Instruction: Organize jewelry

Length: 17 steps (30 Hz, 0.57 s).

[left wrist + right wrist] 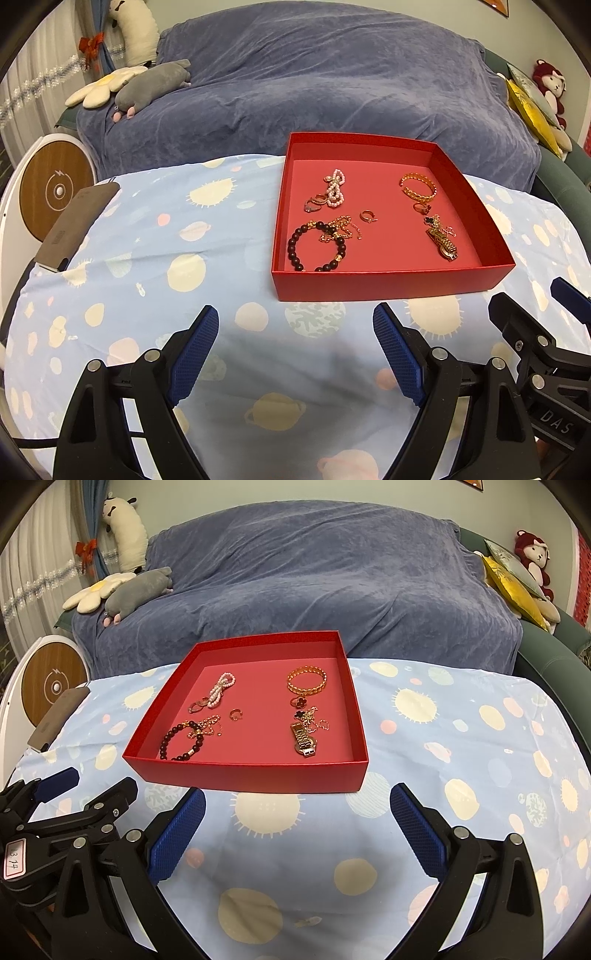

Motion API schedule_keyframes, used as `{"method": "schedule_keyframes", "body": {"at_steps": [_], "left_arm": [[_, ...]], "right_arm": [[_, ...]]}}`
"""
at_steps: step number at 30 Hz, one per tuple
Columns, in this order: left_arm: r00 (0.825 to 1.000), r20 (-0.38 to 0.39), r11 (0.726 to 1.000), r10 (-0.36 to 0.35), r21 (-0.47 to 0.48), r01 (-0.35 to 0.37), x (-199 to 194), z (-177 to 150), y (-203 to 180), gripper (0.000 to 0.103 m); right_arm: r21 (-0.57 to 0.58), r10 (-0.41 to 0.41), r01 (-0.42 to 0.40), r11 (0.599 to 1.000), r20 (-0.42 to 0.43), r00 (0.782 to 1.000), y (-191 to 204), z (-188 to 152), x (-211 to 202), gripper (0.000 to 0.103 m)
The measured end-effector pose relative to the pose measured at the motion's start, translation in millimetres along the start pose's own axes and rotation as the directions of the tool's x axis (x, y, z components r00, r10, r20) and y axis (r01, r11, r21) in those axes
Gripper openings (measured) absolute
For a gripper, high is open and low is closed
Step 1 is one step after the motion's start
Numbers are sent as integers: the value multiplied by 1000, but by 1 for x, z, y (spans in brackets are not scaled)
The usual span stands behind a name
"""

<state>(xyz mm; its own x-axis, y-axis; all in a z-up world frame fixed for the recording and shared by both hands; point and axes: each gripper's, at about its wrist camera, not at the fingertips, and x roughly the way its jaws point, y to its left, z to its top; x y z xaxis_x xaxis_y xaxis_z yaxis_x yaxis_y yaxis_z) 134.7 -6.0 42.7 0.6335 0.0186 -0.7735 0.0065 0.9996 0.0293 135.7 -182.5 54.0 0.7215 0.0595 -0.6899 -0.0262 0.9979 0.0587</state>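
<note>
**A:** Both claws hover low over the spotted tablecloth (461, 716), and each one has its fingers spread wide with nothing between them. The left claw (295, 350) and the right claw (297, 827) sit side by side, short of the red box (258, 771).

**B:** And the jewelry?

**A:** All of it lies inside that box, on the floor of it. Pearl string (221, 688) at the back left, gold bangle (307, 681) at the back right, dark bead bracelet (181, 740) front left with a gold chain (208, 726) touching it, gold watch (304, 740) front right. A few small rings are dotted between them.

**B:** Which claw is better placed?

**A:** From the right claw the box is dead ahead, a touch left. From the left claw it lies ahead and off to the right. So I'd judge the right claw nearer the watch side, and the left nearer the beads.

**B:** How does the watch lie?

**A:** Its long axis points roughly away from the claws, so fingers would close across its width.

**B:** Sorted, or waiting to be?

**A:** Can't call it. Pieces in loose groups fit either a tidied box or one awaiting sorting.
</note>
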Motion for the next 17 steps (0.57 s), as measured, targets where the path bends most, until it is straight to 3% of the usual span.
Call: {"method": "schedule_keyframes", "body": {"at_steps": [17], "left_arm": [[1000, 0, 1000, -4, -8, 4, 1, -1, 2, 83]], "right_arm": [[-3, -5, 5, 1000, 6, 1000, 1, -2, 0, 98]]}}
